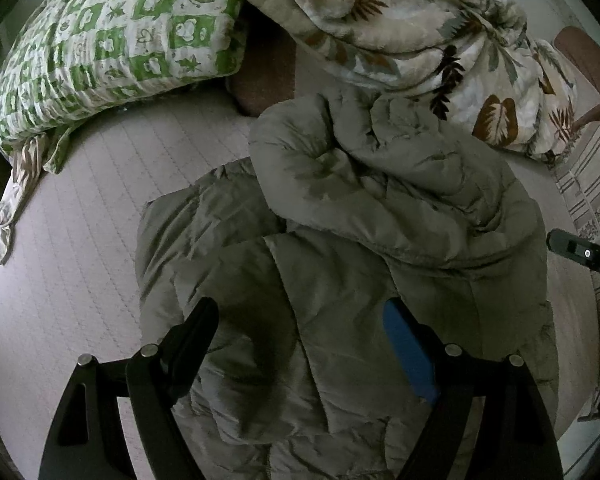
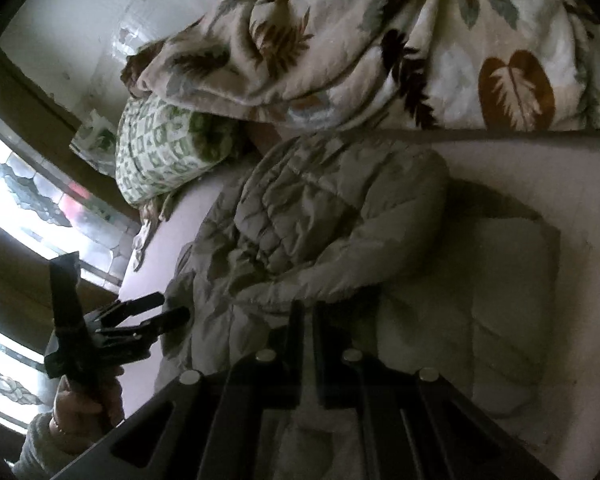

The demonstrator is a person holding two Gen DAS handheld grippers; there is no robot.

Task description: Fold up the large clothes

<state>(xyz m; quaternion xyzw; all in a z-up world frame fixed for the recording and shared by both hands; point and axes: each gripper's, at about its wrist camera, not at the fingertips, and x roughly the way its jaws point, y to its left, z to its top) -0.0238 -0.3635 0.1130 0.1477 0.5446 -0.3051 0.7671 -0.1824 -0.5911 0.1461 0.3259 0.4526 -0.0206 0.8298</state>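
**Puffy jacket on the bed, both grippers at its near end**

I see the grey-green quilted jacket [image 1: 340,248] lying crumpled on the pale quilted bed [image 1: 72,240], one sleeve thrown across its body. Behind it sit a green-and-white checked pillow [image 1: 112,44] and a bunched leaf-print blanket [image 1: 420,28], whose edge overlaps the far end of the jacket.

My left gripper [image 1: 300,328] is released: its fingers stand wide apart over the near part of the jacket, the black one on the left and the blue-padded one on the right, with nothing pinched between them. From the right wrist view I can see the same gripper [image 2: 172,312] held in a hand [image 2: 80,408] at the jacket's left edge.

My right gripper [image 2: 306,320] has its fingers drawn close together with only a narrow slot between them, just at the jacket's lower fold; I cannot tell whether any fabric is caught there. A paler padded section [image 2: 480,300] lies to the right of it.
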